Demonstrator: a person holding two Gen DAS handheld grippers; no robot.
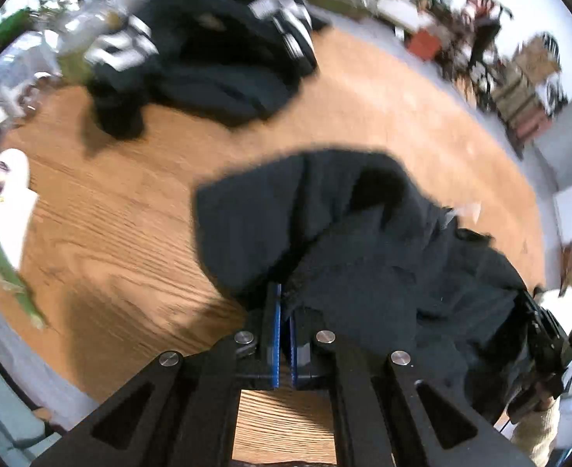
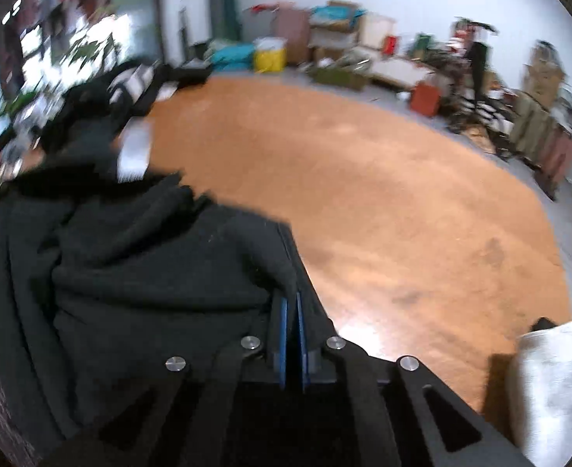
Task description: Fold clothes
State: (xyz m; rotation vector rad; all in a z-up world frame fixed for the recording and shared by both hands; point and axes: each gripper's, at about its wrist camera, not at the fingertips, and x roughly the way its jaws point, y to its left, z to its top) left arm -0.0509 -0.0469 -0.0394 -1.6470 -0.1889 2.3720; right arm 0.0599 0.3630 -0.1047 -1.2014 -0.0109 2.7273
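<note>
A black garment (image 1: 344, 233) is held up over the wooden table (image 1: 130, 225), bunched and draped to the right in the left wrist view. My left gripper (image 1: 284, 303) is shut on its edge, the blue pads pinching cloth. In the right wrist view the same black garment (image 2: 138, 264) hangs in folds to the left, and my right gripper (image 2: 293, 307) is shut on another edge of it. The other gripper (image 1: 546, 346) and a beige sleeve (image 1: 538, 432) show at the lower right of the left wrist view.
A heap of dark clothes with white stripes (image 1: 192, 58) lies at the table's far left. A white object (image 1: 9, 202) and a green plant stem (image 1: 2, 257) sit at the left edge. A light cloth (image 2: 554, 385) lies at the near right. Boxes and clutter (image 2: 324, 43) line the far wall.
</note>
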